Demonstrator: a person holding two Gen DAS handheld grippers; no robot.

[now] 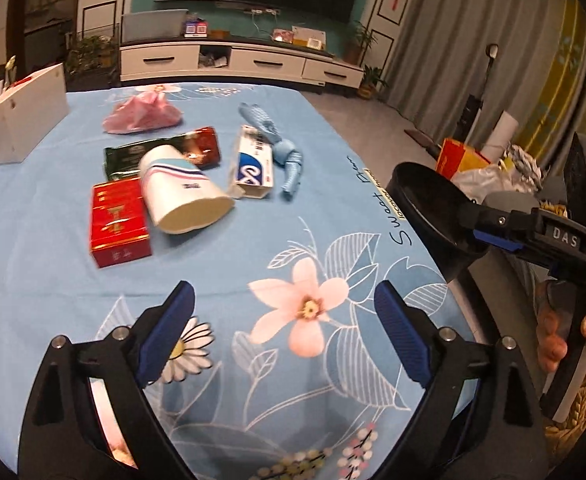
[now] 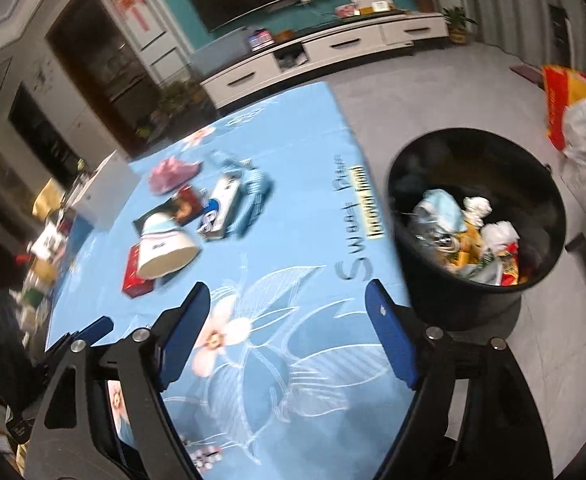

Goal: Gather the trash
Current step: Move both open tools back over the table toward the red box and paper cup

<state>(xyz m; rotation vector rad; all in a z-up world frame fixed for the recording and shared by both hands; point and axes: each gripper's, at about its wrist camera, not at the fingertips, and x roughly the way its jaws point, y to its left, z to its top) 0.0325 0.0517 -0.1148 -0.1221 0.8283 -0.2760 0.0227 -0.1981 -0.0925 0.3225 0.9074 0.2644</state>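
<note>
Nearest your left lens are the left gripper's [image 1: 285, 332] blue pads, spread wide and holding nothing above the pink flower printed on the blue tablecloth [image 1: 53, 280]. Your right gripper [image 2: 289, 332] is just as wide apart and empty, over the cloth's near right part with the black trash bin [image 2: 477, 216] just off the table's right edge, already part-filled with wrappers and wads.

The trash lies in a cluster mid-table, well ahead of both grippers. The paper cup [image 1: 185, 192] lies on its side, mouth toward you, resting against the red carton [image 1: 119, 222]; it is light and will likely crush, so pinch the rim gently. The red carton looks stiff: take it across its narrow sides. Its gold print is too blurred to read. The toothpaste box [image 1: 253, 162] is stiff and light too; its blue-and-white label cannot be made out. The dark foil packet [image 1: 165, 152] is probably slippery, so grab an edge. The pink plastic bag [image 1: 141, 116] and the blue crumpled wrapper [image 1: 277, 144] are soft; bunch them.

The cloth reads "Sweet", and the right gripper's body reads "DAS".
</note>
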